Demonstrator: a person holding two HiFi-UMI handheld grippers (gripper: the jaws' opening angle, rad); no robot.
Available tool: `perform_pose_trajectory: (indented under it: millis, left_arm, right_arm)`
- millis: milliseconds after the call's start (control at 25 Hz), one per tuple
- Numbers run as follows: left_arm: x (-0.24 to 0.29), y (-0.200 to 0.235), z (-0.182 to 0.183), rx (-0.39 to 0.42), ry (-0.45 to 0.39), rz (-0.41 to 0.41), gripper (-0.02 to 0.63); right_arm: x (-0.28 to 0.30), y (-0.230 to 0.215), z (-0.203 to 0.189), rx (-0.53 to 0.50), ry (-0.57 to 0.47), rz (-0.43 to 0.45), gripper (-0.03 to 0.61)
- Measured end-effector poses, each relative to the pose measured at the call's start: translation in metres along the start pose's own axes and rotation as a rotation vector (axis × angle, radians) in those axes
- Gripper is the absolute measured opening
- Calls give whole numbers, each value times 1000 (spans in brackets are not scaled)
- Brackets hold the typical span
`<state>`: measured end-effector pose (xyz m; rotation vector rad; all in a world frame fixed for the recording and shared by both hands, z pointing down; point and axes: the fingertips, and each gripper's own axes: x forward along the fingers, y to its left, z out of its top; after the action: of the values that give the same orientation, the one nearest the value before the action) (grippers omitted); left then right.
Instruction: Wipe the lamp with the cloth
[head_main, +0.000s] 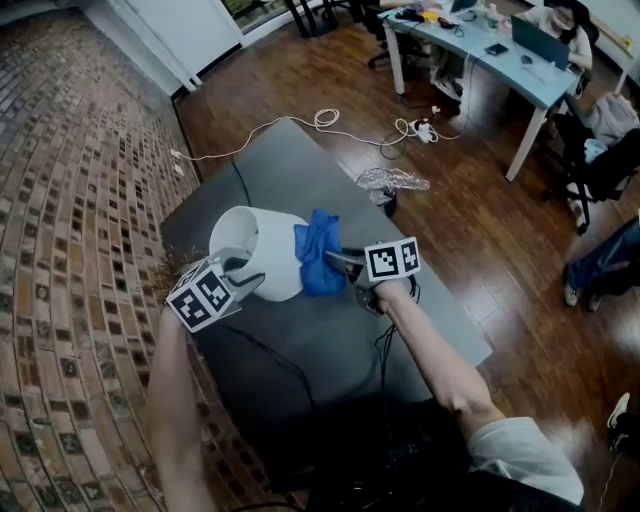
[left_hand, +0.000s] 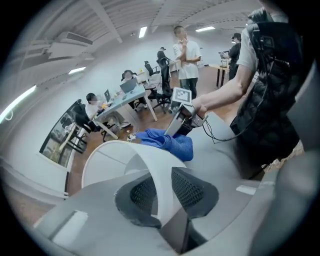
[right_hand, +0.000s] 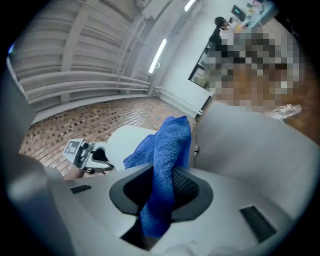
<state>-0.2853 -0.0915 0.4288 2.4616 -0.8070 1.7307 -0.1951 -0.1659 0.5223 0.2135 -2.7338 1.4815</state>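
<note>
Lamp (head_main: 270, 262): sitting mid-worktop (head_main: 300, 370), between both grippers.
Left hand-held gripper (head_main: 243, 272): clamping the shade's rim.
Right hand-held gripper (head_main: 335, 262): pinching the cloth (head_main: 318, 250).
Relation: cloth is touching the shade's right wall, straight ahead of the right jaws; right hand is doing the wiping.

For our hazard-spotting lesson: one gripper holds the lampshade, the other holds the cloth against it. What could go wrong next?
The left gripper pinches only the thin rim of the white lampshade; sideways wiping pressure could bend it or tip it over. The blue cloth is caught by a fold in the right gripper and might slip out.
</note>
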Motion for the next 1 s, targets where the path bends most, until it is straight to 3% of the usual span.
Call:
perform_pose_trajectory:
  millis: [120,360,440,600,800,1000]
  left_arm:
    - [-3,6,-3,-52,-16,5,95]
    - [-4,20,0,-92,-30,-6,98]
    - [-4,20,-1,-96,-31,-11,98]
    - [-5,21,-1,-117,-35,14,106]
    - [-6,28,-5,-162,-48,20,107]
    - [-8,18,-6,-206,-58,-70,83]
  right_arm:
    - [-15,-10,-2,25,-28,-34,86]
    - [-8,156,20,-137,-88,262,86]
    - [13,177,7,-149,-58,296,86]
    - [41,134,-20,-111,-62,200,86]
    - [22,61,-35,-50,-98,70,86]
    - [-4,-34,-59,84,-103,-125,86]
